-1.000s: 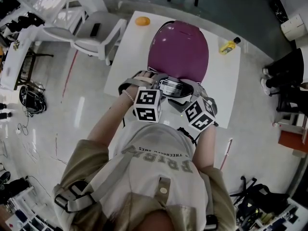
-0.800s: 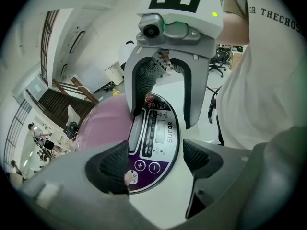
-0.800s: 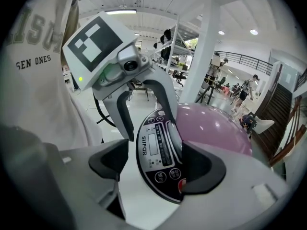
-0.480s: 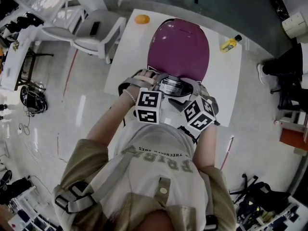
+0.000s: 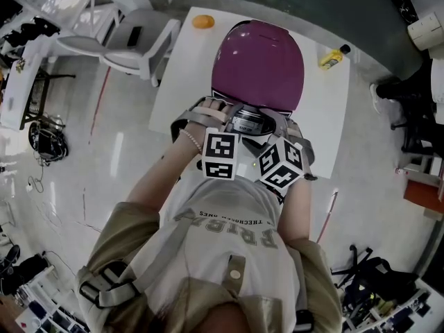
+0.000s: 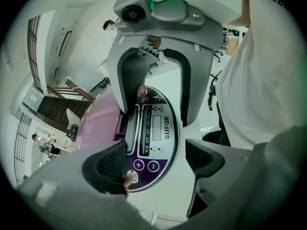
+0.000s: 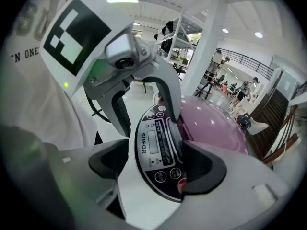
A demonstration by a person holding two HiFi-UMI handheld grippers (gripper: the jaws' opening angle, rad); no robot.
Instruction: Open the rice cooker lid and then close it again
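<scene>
Underneath the rice cooker (image 5: 258,64) lies a flat white table (image 5: 182,71), its matte rectangular top running out on both sides of the cooker. Its glossy purple lid is a smooth rounded dome, down on the white body, and the cooker stands at the table edge nearest the person. Just in front of the cooker the left gripper (image 6: 158,162) and right gripper (image 7: 156,169) meet, grey moulded plastic with dark ribbed pads, each carrying a cube of black and white squares. Both have their jaws spread wide and straddle the cooker's front from opposite sides; neither clamps anything. Between each pair of jaws sits the control panel (image 6: 153,138), a shiny dark oval with a pale display strip and small round buttons. Beyond the cooker to the right a small yellow bottle (image 5: 331,59) lies on its side, and beyond it to the left rests a round orange thing (image 5: 202,21)
</scene>
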